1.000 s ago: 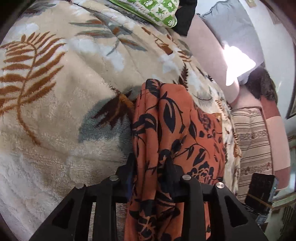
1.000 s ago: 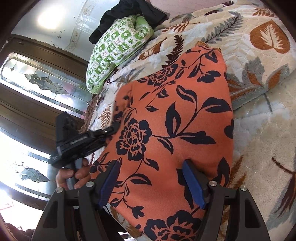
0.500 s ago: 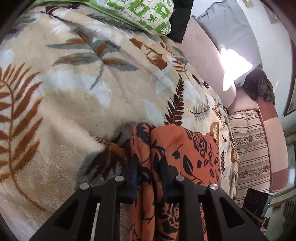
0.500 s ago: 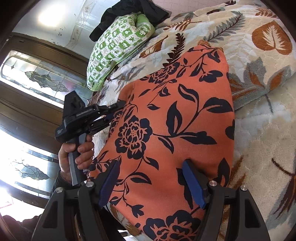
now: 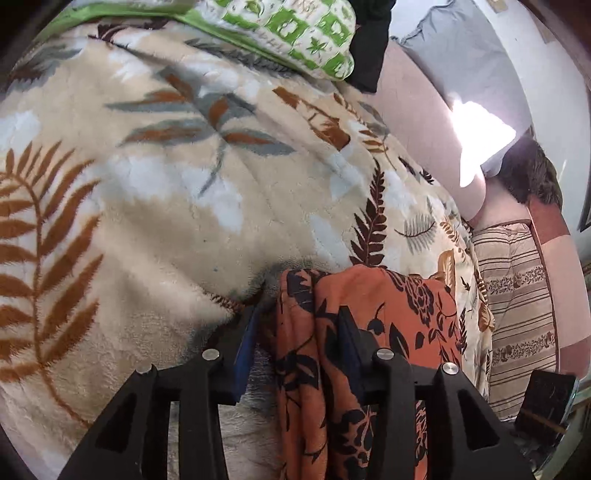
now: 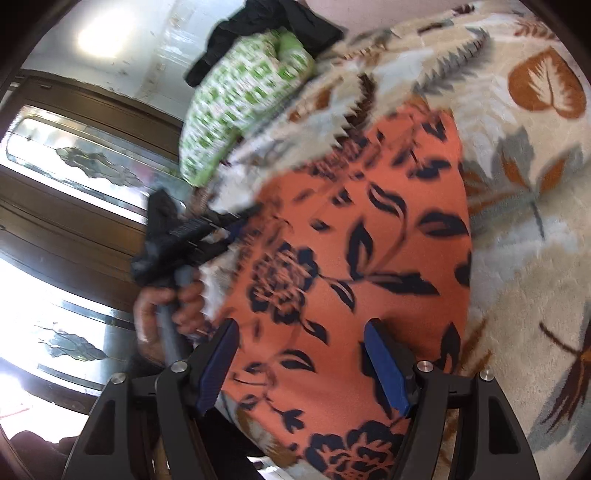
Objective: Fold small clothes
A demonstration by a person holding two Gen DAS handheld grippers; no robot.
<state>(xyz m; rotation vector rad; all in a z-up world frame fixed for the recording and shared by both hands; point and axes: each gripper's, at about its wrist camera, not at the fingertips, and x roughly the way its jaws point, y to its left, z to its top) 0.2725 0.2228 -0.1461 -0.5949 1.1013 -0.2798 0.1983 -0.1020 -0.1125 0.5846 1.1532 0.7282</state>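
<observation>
An orange garment with dark floral print (image 6: 351,266) lies spread on the leaf-patterned blanket (image 6: 524,206). My right gripper (image 6: 301,363) is open just above its near part, a blue pad on each side, holding nothing. My left gripper (image 5: 295,339) has opened; a bunched fold of the garment (image 5: 295,354) hangs loose between its jaws, with a gap at the left pad. From the right wrist view the left gripper (image 6: 221,225) sits at the garment's left edge, held by a hand.
A green-and-white patterned pillow (image 5: 295,33) and a dark piece of clothing (image 5: 369,55) lie at the far end of the bed. A pink headboard (image 5: 417,122) and a striped cushion (image 5: 517,295) stand to the right. Wooden doors with glass panes (image 6: 74,206) rise beside the bed.
My left gripper carried the garment's edge further over the blanket, then opened its jaws, so the fold hangs loose. The right gripper stayed open over the garment; its view is now blurred.
</observation>
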